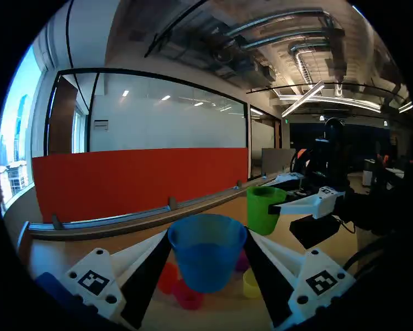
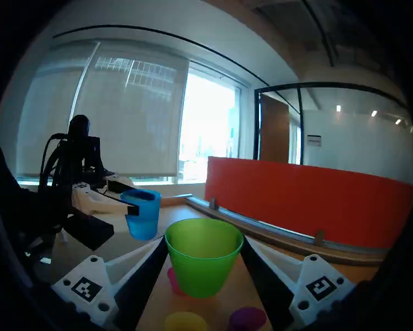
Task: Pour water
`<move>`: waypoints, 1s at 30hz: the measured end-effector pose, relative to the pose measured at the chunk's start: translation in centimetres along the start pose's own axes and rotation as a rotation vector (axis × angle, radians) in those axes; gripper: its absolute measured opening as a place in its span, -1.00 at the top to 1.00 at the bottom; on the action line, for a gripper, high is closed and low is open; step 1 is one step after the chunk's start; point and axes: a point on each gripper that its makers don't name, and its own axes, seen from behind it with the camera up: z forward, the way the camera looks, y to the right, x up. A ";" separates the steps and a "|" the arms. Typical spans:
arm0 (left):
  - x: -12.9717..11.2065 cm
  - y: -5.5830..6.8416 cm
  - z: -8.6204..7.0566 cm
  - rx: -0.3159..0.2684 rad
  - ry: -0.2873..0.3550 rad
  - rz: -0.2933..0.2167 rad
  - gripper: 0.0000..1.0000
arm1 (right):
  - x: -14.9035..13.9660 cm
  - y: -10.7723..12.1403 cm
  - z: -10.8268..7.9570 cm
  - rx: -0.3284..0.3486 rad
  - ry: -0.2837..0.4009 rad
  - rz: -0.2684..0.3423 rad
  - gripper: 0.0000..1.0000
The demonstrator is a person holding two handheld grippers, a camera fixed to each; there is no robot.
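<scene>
Water seems to fill the lower blue cup, clamped upright between both fingers of the left gripper above the table. Nearby, the right gripper clamps the green cup. Pouring looks not yet begun; next, align the rims and tilt the blue cup slowly.

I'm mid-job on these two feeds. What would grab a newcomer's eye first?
First, the blue cup, held upright in the left gripper above the wooden table. Then the bright green cup, gripped the same way by the right gripper. Behind them runs a long red panel, and small coloured cups sit on the table beneath the held ones.
</scene>
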 end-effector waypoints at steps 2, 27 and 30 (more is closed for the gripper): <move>0.3 -0.1 0.0 0.000 0.004 0.009 -0.76 | -0.1 -0.1 0.0 0.004 0.000 0.002 -0.87; 3.3 0.3 0.9 -0.077 0.038 0.153 -0.76 | -1.5 -3.4 0.9 0.159 -0.025 0.048 -0.87; 3.6 0.4 1.2 -0.087 0.040 0.178 -0.76 | -1.5 -4.0 1.0 0.183 -0.023 0.046 -0.87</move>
